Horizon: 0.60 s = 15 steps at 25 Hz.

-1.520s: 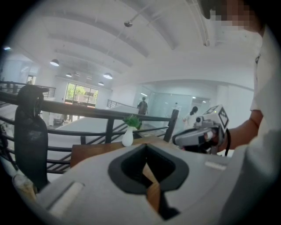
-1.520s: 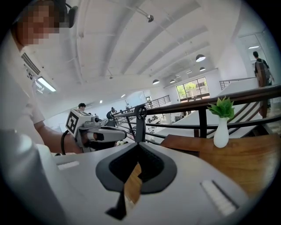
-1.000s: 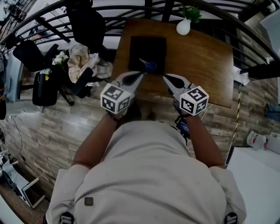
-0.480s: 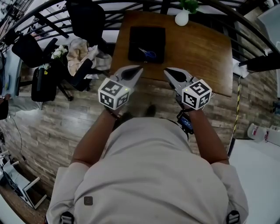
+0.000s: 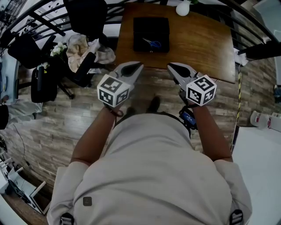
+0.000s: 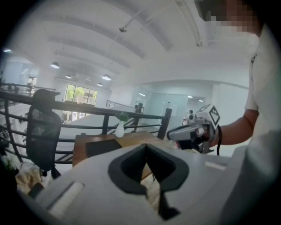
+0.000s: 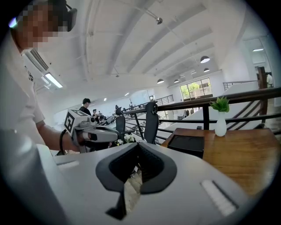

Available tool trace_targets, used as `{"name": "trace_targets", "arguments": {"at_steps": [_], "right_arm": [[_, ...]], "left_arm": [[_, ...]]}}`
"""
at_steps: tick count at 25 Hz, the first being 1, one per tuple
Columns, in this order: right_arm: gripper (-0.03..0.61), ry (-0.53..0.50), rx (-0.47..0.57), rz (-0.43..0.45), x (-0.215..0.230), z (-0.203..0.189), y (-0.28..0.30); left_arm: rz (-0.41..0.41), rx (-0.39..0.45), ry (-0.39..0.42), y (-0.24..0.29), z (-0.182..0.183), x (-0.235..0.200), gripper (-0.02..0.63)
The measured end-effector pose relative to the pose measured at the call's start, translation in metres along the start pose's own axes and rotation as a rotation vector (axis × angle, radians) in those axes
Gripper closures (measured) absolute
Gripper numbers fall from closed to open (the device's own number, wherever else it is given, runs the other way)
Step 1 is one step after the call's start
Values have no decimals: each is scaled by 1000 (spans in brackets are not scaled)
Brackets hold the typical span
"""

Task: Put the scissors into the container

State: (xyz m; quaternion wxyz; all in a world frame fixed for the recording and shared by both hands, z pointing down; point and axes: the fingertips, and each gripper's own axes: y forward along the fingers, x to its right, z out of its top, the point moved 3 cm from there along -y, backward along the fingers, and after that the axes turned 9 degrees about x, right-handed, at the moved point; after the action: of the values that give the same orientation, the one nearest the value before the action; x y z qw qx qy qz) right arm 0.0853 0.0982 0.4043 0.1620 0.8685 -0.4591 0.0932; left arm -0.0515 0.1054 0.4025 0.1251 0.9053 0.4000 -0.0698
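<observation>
The blue-handled scissors [image 5: 152, 42] lie inside the black container [image 5: 151, 26], which stands on the wooden table [image 5: 197, 39] at the top of the head view. Both grippers hang over the plank floor, short of the table's near edge. My left gripper [image 5: 140, 65] is shut and holds nothing. My right gripper [image 5: 169, 66] is shut and empty too. In the left gripper view the shut jaws [image 6: 147, 148] point toward the container [image 6: 103, 147]. The right gripper view shows its shut jaws [image 7: 137, 145] with the container [image 7: 186, 144] ahead to the right.
A white vase [image 5: 183, 8] with a plant stands at the table's far edge. Black office chairs [image 5: 85, 17], a heap of cloth [image 5: 83, 50] and a black railing lie to the left. A white surface [image 5: 259, 167] fills the lower right corner.
Both grippers have drawn back from over the table's near edge to above the floor, still shut. The table and container sit farther from them now.
</observation>
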Motion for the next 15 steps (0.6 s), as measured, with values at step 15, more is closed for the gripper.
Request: {"name": "trace_targets", "arguments": {"at_steps": [15], "right_arm": [[571, -19, 51, -85, -107, -25, 19]], "left_arm": [[-108, -3, 23, -94, -14, 3, 611]]}}
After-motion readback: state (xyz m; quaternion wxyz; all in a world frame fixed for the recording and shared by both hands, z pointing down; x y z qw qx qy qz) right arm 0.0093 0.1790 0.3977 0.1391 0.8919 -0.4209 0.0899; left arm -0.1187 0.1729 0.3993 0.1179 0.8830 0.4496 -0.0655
